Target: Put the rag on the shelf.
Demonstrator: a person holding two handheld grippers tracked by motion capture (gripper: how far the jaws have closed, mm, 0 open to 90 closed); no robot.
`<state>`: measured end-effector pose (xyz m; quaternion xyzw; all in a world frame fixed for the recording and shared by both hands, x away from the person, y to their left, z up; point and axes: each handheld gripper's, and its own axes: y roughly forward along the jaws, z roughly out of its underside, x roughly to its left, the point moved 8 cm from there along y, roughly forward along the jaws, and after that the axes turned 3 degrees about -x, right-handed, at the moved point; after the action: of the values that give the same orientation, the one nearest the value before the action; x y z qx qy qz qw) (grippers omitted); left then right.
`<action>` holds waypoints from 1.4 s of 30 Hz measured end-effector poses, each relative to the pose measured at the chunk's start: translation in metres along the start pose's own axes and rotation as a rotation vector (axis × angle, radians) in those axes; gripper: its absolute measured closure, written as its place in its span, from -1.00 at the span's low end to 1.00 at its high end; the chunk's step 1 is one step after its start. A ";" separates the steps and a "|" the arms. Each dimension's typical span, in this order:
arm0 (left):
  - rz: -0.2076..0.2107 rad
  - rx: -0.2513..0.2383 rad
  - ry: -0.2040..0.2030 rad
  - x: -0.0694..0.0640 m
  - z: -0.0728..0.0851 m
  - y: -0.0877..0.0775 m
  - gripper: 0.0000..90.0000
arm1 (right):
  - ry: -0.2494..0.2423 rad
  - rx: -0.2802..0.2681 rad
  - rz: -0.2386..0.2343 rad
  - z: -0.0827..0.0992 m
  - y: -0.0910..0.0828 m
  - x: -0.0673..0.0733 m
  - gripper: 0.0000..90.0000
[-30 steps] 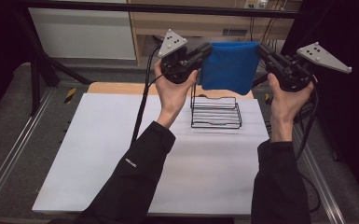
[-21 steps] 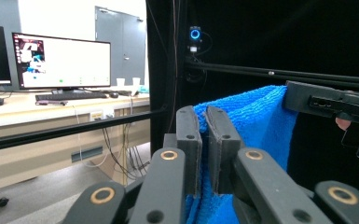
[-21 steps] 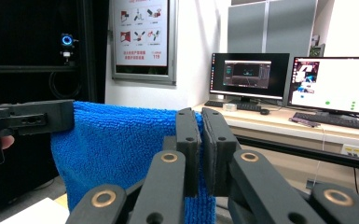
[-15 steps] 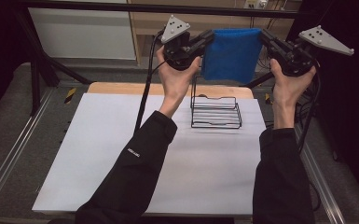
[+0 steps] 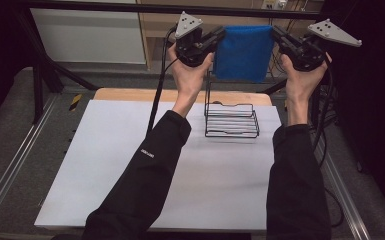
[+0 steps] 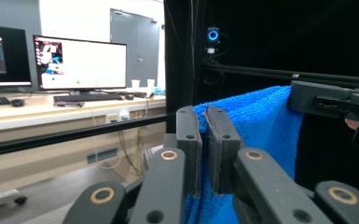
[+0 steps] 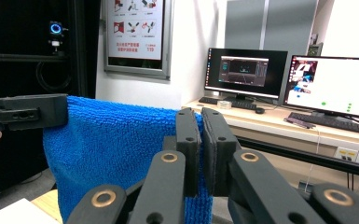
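A blue towel [image 5: 243, 53] hangs stretched between my two grippers, high above the far end of the table. My left gripper [image 5: 221, 34] is shut on its left top corner, and my right gripper [image 5: 275, 33] is shut on its right top corner. In the left gripper view the jaws [image 6: 204, 122] pinch the blue towel [image 6: 256, 135], with the other gripper [image 6: 331, 100] at its far corner. In the right gripper view the jaws [image 7: 200, 126] clamp the blue towel [image 7: 116, 149]. A black wire rack [image 5: 231, 119] stands on the white table [image 5: 130, 150] below the towel.
A wooden board [image 5: 130, 95] edges the table's far side. Metal rails run along both table sides. Desks with monitors [image 7: 245, 70] stand in the room beyond. A black frame bar [image 5: 105, 6] crosses above the far edge.
Both grippers have risen and moved away from me, lifting the towel higher above the wire rack. The towel stays stretched between them.
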<state>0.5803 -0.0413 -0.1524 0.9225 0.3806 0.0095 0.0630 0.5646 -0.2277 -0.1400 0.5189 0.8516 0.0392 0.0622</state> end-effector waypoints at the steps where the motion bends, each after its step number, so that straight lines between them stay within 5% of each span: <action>1: 0.002 -0.001 0.005 0.000 0.000 0.001 0.88 | 0.001 0.002 -0.001 0.001 0.002 -0.002 0.92; 8: -0.008 0.014 0.048 0.007 0.010 0.010 0.88 | 0.004 0.019 0.006 0.012 0.012 -0.010 0.92; 20: 0.041 0.078 0.068 0.002 0.040 0.010 0.87 | 0.014 0.085 0.001 0.042 0.006 -0.016 0.92; 30: 0.090 0.132 0.059 -0.005 0.064 0.001 0.87 | 0.018 0.143 -0.020 0.066 -0.009 -0.014 0.92; 42: 0.135 0.174 0.037 -0.011 0.073 -0.011 0.86 | 0.008 0.166 -0.064 0.070 -0.023 -0.005 0.91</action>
<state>0.5696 -0.0492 -0.2256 0.9477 0.3182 -0.0026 -0.0251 0.5573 -0.2429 -0.2117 0.4946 0.8684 -0.0315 0.0165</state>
